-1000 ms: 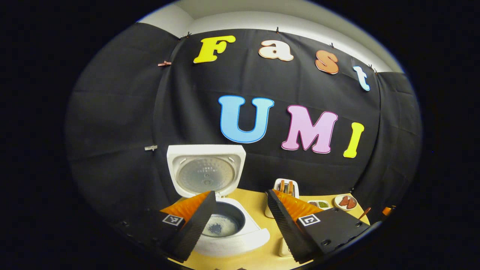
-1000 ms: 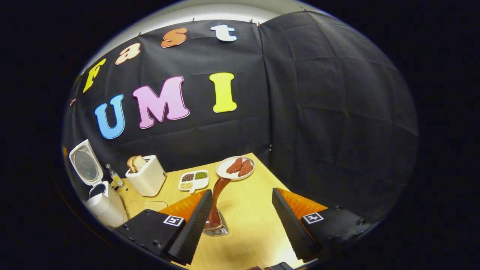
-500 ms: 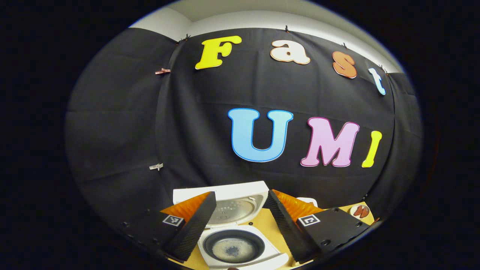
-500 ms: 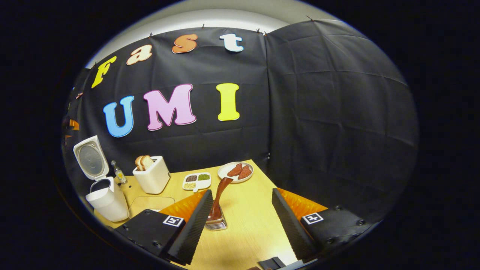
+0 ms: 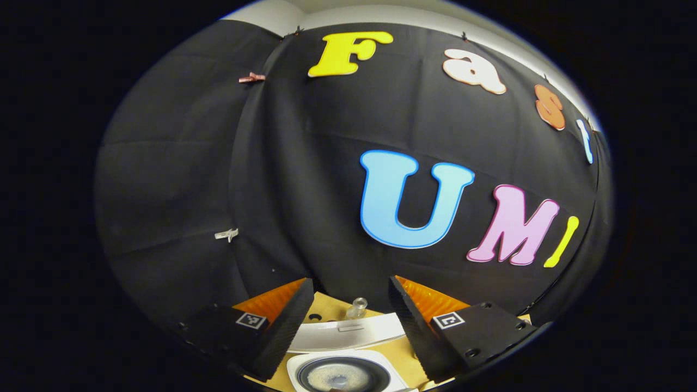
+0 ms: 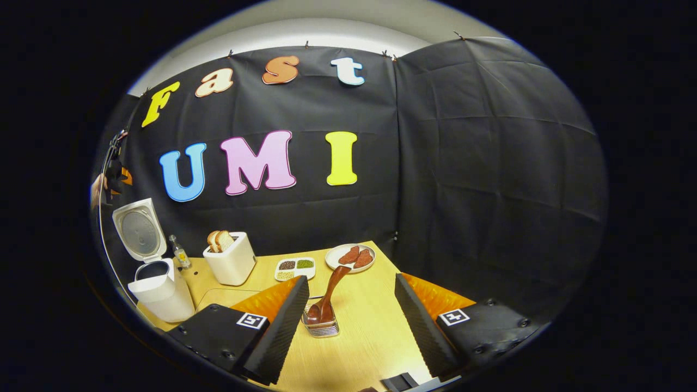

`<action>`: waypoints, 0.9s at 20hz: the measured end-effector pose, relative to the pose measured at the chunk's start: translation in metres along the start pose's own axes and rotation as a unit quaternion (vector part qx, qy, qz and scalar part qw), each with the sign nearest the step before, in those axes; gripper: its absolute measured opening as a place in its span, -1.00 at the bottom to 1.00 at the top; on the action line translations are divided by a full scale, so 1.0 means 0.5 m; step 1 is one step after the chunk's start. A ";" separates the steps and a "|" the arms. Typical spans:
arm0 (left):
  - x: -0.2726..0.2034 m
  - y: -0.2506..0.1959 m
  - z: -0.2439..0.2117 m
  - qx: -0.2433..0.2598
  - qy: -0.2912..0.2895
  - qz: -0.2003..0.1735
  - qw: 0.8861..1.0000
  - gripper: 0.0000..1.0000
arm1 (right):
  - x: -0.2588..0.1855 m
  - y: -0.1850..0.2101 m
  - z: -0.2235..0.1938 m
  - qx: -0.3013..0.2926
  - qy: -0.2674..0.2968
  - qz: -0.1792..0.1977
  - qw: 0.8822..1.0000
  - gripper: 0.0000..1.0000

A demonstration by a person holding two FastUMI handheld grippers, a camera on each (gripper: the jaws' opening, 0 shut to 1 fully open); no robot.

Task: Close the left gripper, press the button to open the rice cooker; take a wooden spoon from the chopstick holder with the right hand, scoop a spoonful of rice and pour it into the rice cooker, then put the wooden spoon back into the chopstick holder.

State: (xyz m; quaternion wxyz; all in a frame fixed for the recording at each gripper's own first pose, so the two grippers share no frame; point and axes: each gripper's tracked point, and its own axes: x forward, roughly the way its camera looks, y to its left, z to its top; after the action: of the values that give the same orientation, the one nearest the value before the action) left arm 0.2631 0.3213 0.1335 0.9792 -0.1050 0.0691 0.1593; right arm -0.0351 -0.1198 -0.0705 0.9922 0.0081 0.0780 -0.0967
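In the right gripper view, the white rice cooker [image 6: 158, 288] stands at the table's far left with its lid [image 6: 139, 231] raised. The wooden spoon [image 6: 333, 287] leans in the small chopstick holder [image 6: 322, 326], just ahead of my right gripper [image 6: 352, 277], which is open and apart from it. In the left gripper view, my left gripper [image 5: 350, 282] hangs open above the cooker. The inner pot [image 5: 340, 377] with a little rice lies below it, and the lid [image 5: 348, 333] shows edge-on. The left gripper [image 6: 111, 182] with a hand also appears high above the cooker.
A toaster [image 6: 231, 264] with bread, a divided tray of grains [image 6: 294, 268] and a plate of red slices [image 6: 351, 256] line the back of the wooden table [image 6: 370, 332]. A small bottle [image 6: 178, 253] stands by the cooker. A clear mat [image 6: 218, 296] lies near the front left.
My left gripper rose and moved forward over the cooker, so the pot slid to the bottom edge. My right gripper drew back and up; the spoon and holder now look farther off.
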 end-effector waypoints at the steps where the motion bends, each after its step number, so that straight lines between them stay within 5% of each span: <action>1: 0.022 0.007 -0.016 0.000 0.014 0.005 1.000 0.90 | -0.001 -0.001 0.000 0.000 0.000 -0.003 1.000 0.97; 8: 0.088 0.021 -0.086 0.036 0.076 0.036 0.996 0.91 | 0.000 0.006 -0.010 0.009 0.006 -0.007 1.000 0.97; 11: 0.093 0.018 -0.115 0.013 0.099 0.052 0.994 0.92 | 0.004 0.023 -0.021 0.011 0.011 0.003 1.000 0.97; 18: 0.013 -0.004 -0.163 0.019 0.113 0.068 0.991 0.97 | 0.020 0.050 -0.047 0.012 0.035 0.033 0.999 0.97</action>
State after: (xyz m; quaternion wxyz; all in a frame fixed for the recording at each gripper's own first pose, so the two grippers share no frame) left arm 0.2615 0.3026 0.0541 0.9539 -0.0987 0.1892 0.2110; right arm -0.0240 -0.0968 -0.0954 0.9914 0.0261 0.1108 -0.0649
